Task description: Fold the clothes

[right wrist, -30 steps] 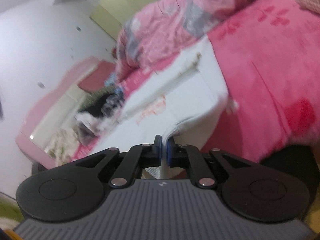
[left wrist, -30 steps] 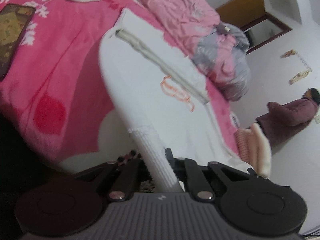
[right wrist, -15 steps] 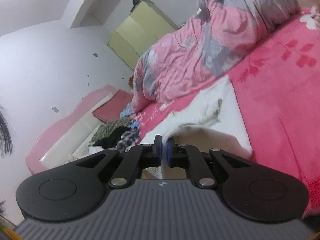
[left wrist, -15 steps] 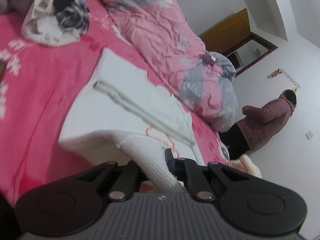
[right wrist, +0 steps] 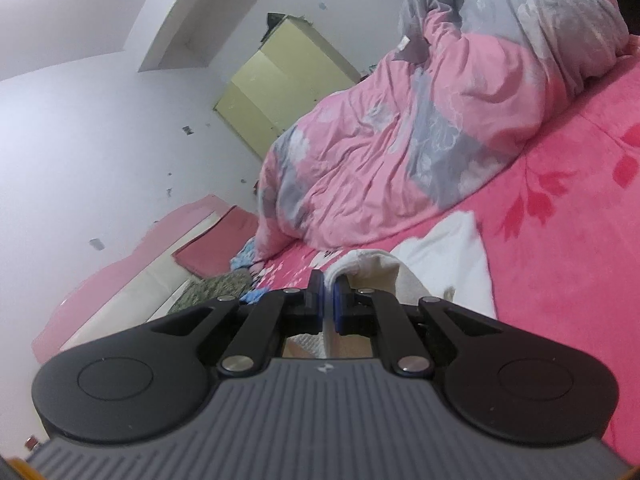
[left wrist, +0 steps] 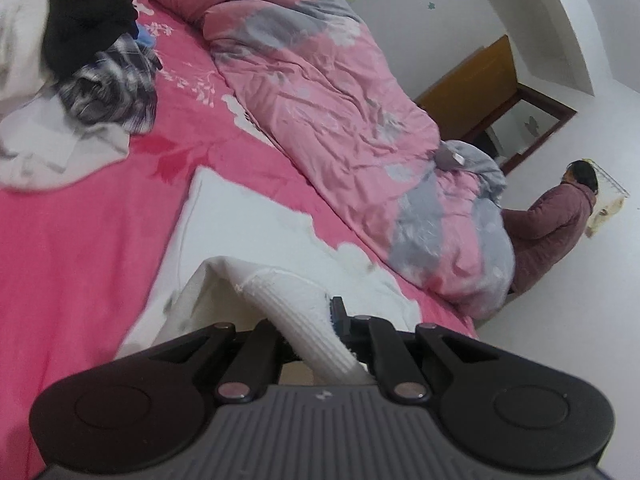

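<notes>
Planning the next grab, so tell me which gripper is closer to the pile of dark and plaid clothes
Left. The left gripper faces the clothes pile across the pink bedspread; the pile is not visible from the right gripper.

Bare pink bedspread (left wrist: 80, 248) leftward (clothes pile (left wrist: 80, 80) beyond), bunched duvet (left wrist: 340, 128) blocking the right.

My left gripper (left wrist: 316, 324) is matt black plastic with a ribbed grey body and small shiny metal rivets; it pinches the ribbed knit cuff of the white garment (left wrist: 248, 236), soft fleecy cloth. My right gripper (right wrist: 327, 300) has blue pads on the same cloth (right wrist: 444, 264). The bedspread (left wrist: 80, 240) is plush pink fleece — the quilt (left wrist: 328, 112) at one o'clock is smooth crinkled cotton. The door (left wrist: 476, 84) looks like glossy brown wood.
</notes>
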Tool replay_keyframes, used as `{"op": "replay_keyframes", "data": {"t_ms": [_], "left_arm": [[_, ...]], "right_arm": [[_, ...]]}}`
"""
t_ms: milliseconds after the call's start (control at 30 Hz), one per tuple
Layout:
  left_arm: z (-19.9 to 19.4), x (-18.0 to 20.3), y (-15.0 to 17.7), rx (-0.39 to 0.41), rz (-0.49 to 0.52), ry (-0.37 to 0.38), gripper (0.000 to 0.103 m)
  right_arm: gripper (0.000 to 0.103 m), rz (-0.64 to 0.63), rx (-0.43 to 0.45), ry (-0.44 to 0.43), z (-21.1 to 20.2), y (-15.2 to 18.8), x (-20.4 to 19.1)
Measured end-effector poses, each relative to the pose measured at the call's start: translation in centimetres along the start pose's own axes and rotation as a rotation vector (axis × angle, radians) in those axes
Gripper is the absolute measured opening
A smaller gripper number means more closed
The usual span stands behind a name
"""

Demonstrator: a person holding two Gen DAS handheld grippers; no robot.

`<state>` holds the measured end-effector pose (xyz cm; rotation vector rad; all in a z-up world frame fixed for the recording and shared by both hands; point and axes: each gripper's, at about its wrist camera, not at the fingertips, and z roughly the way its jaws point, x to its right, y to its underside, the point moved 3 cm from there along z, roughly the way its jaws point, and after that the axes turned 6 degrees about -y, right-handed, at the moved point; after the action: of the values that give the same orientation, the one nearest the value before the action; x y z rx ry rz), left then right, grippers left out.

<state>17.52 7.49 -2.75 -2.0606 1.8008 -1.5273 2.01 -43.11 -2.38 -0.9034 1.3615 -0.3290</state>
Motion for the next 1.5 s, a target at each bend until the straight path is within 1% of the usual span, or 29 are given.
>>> {"op": "replay_keyframes", "data": {"t_ms": [133, 367, 467, 533, 633, 700, 733, 767, 800, 833, 867, 900, 933, 967, 1067, 1167, 1233, 1300, 1367, 1433, 1500], "left_arm": [[4.2, -0.9, -2.4, 0.011, -0.025, -0.029, 0.006], [11.3, -2.5, -5.8, 0.003, -0.025, -0.074, 0.007], [14.0, -3.9, -6.6, -0.013, -0.06, -0.075, 0.007], [15.2, -5.2, -6.9, -0.038, -0.128, -0.058, 0.009], [16.7, -7.3, -7.3, -0.082, -0.252, -0.027, 0.022], [16.9, -9.0, -7.5, -0.086, -0.38, 0.016, 0.037], [16.8, -9.7, -7.5, -0.082, -0.44, 0.035, 0.04], [16.4, -10.2, -7.6, -0.071, -0.478, 0.043, 0.048], [15.8, -10.5, -7.7, -0.054, -0.506, 0.046, 0.058], [15.2, -10.8, -7.7, -0.038, -0.535, 0.05, 0.063], [14.5, -11.1, -7.8, -0.02, -0.553, 0.047, 0.068], [13.7, -11.1, -8.0, -0.003, -0.556, 0.04, 0.069], [12.7, -11.1, -8.0, 0.011, -0.553, 0.036, 0.069], [11.8, -11.0, -8.1, 0.025, -0.551, 0.032, 0.069], [8.4, -10.1, -7.8, 0.058, -0.522, 0.04, 0.07], [4.5, -8.6, -6.6, 0.066, -0.448, 0.023, 0.073], [2.7, -7.2, -5.1, 0.041, -0.385, 0.012, 0.075], [1.3, -5.8, -3.3, 0.007, -0.321, 0.005, 0.075], [0.7, -4.7, -0.7, -0.033, -0.268, 0.004, 0.075], [0.2, -3.9, 2.1, -0.068, -0.239, 0.007, 0.076], [0.4, -3.7, 4.7, -0.094, -0.238, 0.01, 0.076]], "right_arm": [[0.003, 0.022, 0.002, 0.014, 4.1, -2.0, 2.8], [0.003, 0.018, -0.022, 0.058, 11.7, -4.4, 7.6], [0.003, 0.038, -0.03, 0.082, 14.3, -4.6, 9.8], [0.003, 0.066, -0.035, 0.102, 15.8, -4.4, 11.5], [0.003, 0.136, -0.057, 0.13, 17.5, -3.9, 14.2], [0.004, 0.225, -0.074, 0.142, 18.1, -3.6, 16.1], [0.006, 0.276, -0.081, 0.147, 18.2, -3.5, 17.1], [0.011, 0.331, -0.09, 0.145, 18.3, -3.4, 18.0], [0.014, 0.377, -0.095, 0.146, 18.2, -3.3, 18.9], [0.02, 0.409, -0.091, 0.147, 17.9, -3.2, 19.3], [0.029, 0.429, -0.082, 0.145, 17.3, -3.2, 19.3], [0.037, 0.435, -0.068, 0.145, 16.2, -3.2, 18.9], [0.051, 0.441, -0.054, 0.145, 15.2, -3.3, 18.5], [0.056, 0.447, -0.039, 0.145, 14.1, -3.3, 18.1], [0.056, 0.465, 0.003, 0.145, 11.0, -3.5, 16.9], [0.057, 0.482, 0.041, 0.142, 7.7, -3.6, 15.5], [0.057, 0.495, 0.044, 0.122, 5.1, -2.9, 13.9], [0.058, 0.527, 0.04, 0.075, 2.6, -1.8, 12.2], [0.059, 0.569, 0.029, 0.025, 0.3, -0.3, 10.4], [0.06, 0.611, 0.012, -0.015, -1.2, 1.5, 8.7], [0.062, 0.652, -0.019, -0.033, -1.8, 3.5, 7.4]]}}
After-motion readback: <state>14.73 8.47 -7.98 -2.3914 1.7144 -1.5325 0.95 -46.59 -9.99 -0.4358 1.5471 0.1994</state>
